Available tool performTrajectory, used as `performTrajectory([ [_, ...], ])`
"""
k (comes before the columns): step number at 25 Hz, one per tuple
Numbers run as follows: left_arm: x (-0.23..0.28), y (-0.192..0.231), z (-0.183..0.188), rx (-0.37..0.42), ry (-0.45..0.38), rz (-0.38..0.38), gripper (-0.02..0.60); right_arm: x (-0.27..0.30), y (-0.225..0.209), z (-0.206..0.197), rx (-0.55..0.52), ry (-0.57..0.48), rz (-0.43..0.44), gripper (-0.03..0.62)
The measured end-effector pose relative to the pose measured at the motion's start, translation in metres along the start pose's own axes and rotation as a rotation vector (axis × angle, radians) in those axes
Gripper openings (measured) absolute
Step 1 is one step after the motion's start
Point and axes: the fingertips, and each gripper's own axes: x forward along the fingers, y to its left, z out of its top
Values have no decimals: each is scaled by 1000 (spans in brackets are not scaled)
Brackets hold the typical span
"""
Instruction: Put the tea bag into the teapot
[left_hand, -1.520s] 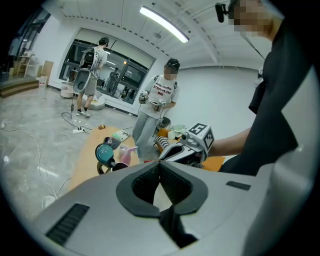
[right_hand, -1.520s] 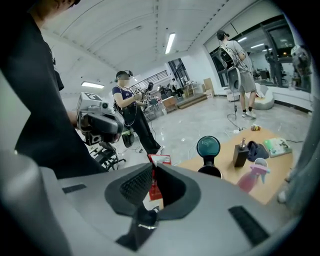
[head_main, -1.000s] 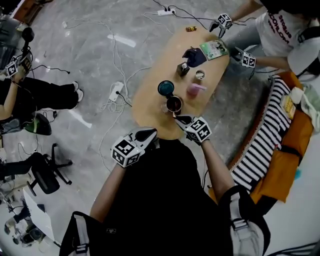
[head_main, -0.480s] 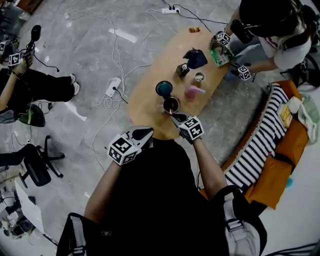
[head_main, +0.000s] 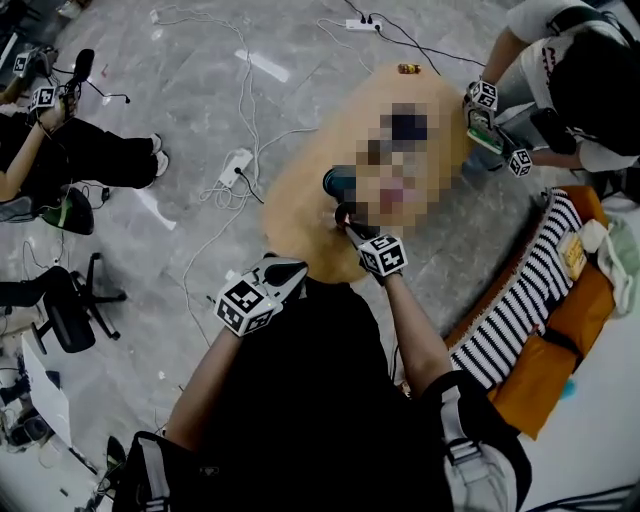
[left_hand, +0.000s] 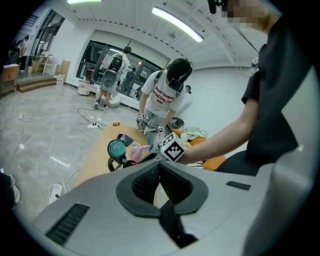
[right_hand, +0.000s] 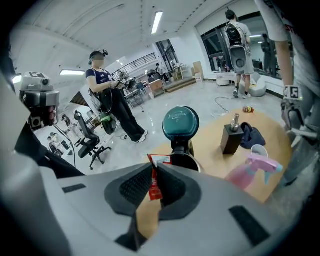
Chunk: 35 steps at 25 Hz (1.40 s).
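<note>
The dark teapot (right_hand: 186, 161) stands near the table's front edge, its teal lid (right_hand: 180, 121) tipped up behind the opening. In the head view the teapot (head_main: 345, 213) sits just ahead of my right gripper (head_main: 352, 226). My right gripper (right_hand: 154, 174) is shut on a red tea bag (right_hand: 159, 161), whose top pokes out just before the pot's rim. My left gripper (head_main: 288, 270) hangs at the table's front edge, left of the right one. In its own view my left gripper (left_hand: 160, 181) is shut with nothing between the pads, and the teapot's lid (left_hand: 117, 148) shows beyond.
On the oval wooden table (head_main: 300, 200) behind the pot stand a black bottle (right_hand: 231, 136), a dark cloth (right_hand: 251, 135), a white cup (right_hand: 258, 150) and a pink spray bottle (right_hand: 252, 171). Another person's grippers (head_main: 482, 98) work at the far end. Cables and a power strip (head_main: 236, 166) lie left.
My right gripper has moved forward with the tea bag, up to the teapot. The left gripper stayed put. The person at the far end drew back to the table's right edge.
</note>
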Motion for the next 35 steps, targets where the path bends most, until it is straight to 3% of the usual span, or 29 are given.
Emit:
performTrajectory([
  [5,-2,6,-2,-11,-7,23,11,9,-11,2,-54,8,-37,43],
  [20,-3,0,-6,-14,-15,21,11,0,-10,8,-48,-19,-83,54],
  [23,-1,-2,-4,-5,-17,6,11,-10,0,7,-41,-29,-54,8],
  [35,18,-18,14,70,-19,-103,11,-88,63,25,-76,-135,9,6],
])
